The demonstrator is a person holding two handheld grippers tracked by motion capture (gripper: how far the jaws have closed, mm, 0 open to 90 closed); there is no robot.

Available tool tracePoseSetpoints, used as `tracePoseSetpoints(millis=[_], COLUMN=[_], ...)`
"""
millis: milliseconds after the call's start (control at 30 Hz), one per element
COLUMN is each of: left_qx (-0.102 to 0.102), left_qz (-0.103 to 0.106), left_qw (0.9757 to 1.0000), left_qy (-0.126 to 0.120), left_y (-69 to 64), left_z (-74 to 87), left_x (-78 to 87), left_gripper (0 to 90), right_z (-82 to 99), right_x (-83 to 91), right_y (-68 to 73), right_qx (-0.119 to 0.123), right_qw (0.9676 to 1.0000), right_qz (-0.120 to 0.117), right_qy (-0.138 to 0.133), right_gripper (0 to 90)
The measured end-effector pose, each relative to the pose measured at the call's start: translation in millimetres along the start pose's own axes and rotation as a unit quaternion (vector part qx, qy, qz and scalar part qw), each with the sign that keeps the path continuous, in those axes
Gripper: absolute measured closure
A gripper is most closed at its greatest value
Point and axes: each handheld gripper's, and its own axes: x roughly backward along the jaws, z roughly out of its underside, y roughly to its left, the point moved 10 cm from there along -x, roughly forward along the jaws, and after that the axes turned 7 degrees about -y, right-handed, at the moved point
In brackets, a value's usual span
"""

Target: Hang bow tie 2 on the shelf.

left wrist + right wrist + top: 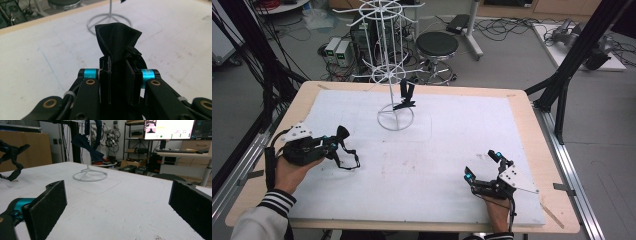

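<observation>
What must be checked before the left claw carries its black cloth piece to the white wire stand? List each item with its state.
1. Left claw shut firmly on the black cloth piece: ok.
2. Its thin black strap clear of the white mat: not ok, it seems to trail there.
3. Right claw open, nothing between its jaws, aside: ok.
4. White wire stand upright: ok.
5. Free hook within reach: cannot tell.

A lab: cables (pixel 287 30) tangle on the floor at eleven o'clock, a stool (pixel 437 46) at twelve, monitors (pixel 170 129) behind.
</observation>
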Motion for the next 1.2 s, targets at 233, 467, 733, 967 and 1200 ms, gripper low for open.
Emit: tracePoseSetpoints(millis=[233, 467, 733, 967, 1200], left_qx=[0.007, 0.013, 0.022, 0.028, 0.030], left_qz=[0.015, 0.028, 0.037, 0.045, 0.053], left_qw=[0.9992, 0.9971, 0.9939, 0.9906, 0.9882], left_qy=[-0.037, -0.070, -0.102, -0.126, -0.141], left_y=[0.1, 1.6, 4.1, 5.5, 6.3], left_z=[-10.6, -26.6, -52.2, -71.1, -85.7], left_x=[0.4, -1.9, -4.9, -9.1, -12.7], left_gripper=[76.6, 76.5, 76.5, 76.5, 76.5], right_z=[0.1, 0.3, 0.4, 0.4, 0.5], right_x=[0.0, -0.6, -0.6, -1.0, -1.1], right_y=[0.0, 0.9, 1.2, 1.2, 1.9], right_qx=[0.000, 0.009, 0.009, 0.012, 0.011], right_qw=[1.0000, 1.0000, 1.0000, 0.9999, 0.9999], right_qz=[0.000, 0.001, 0.001, 0.001, 0.001], right_qy=[0.001, 0.002, 0.002, 0.002, 0.003], right_gripper=[0.8, 0.8, 0.8, 0.8, 0.8])
